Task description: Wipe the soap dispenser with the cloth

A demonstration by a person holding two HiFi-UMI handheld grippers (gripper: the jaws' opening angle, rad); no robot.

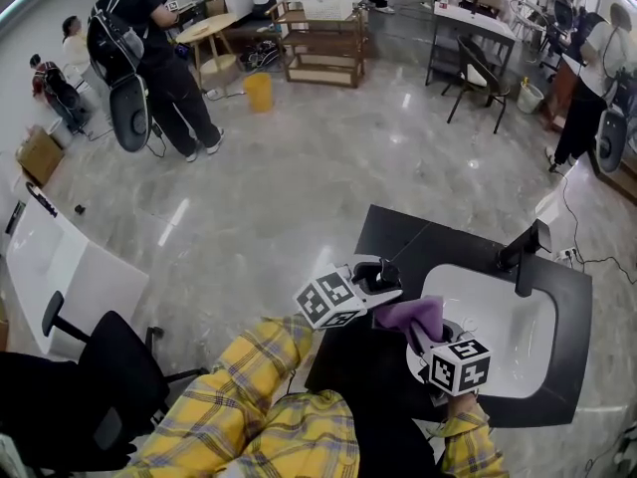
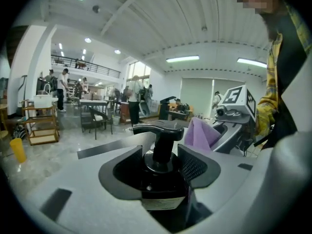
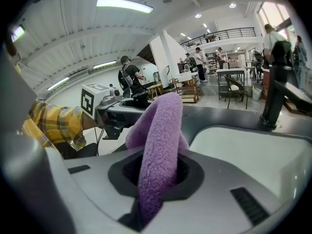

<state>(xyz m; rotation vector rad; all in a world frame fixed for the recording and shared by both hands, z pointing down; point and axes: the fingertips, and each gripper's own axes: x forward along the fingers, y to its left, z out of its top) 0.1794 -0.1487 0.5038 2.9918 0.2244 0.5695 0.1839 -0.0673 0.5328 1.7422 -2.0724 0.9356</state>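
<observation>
**Desk:** What does the head view show, lower centre-right?

**Caption writer:** A person in a yellow plaid shirt works at a dark counter (image 1: 398, 232) with a white basin (image 1: 503, 342). The left gripper (image 1: 378, 279) is clamped on the black soap dispenser (image 1: 384, 271). In the left gripper view the bottle (image 2: 161, 177) sits squarely between both jaws, with its pump head (image 2: 158, 129) rising above them. The right gripper (image 1: 430, 333) pinches the purple cloth (image 1: 413, 317), which loops up out of closed jaws in the right gripper view (image 3: 158, 140).

**Desk:** Which step is this?

**Caption writer:** By the look of it, the wipe is about to begin. The dispenser is steadied at the counter's near edge, left of the basin. The cloth hangs just beside it, at middle right in the left gripper view (image 2: 200, 133). No contact between the two can be made out.

**Desk:** And the next move?

**Caption writer:** Probably to bring the cloth's loop across to the pump or the bottle's side. The left grip must hold firm, or the bottle may twist under the rubbing.
</observation>
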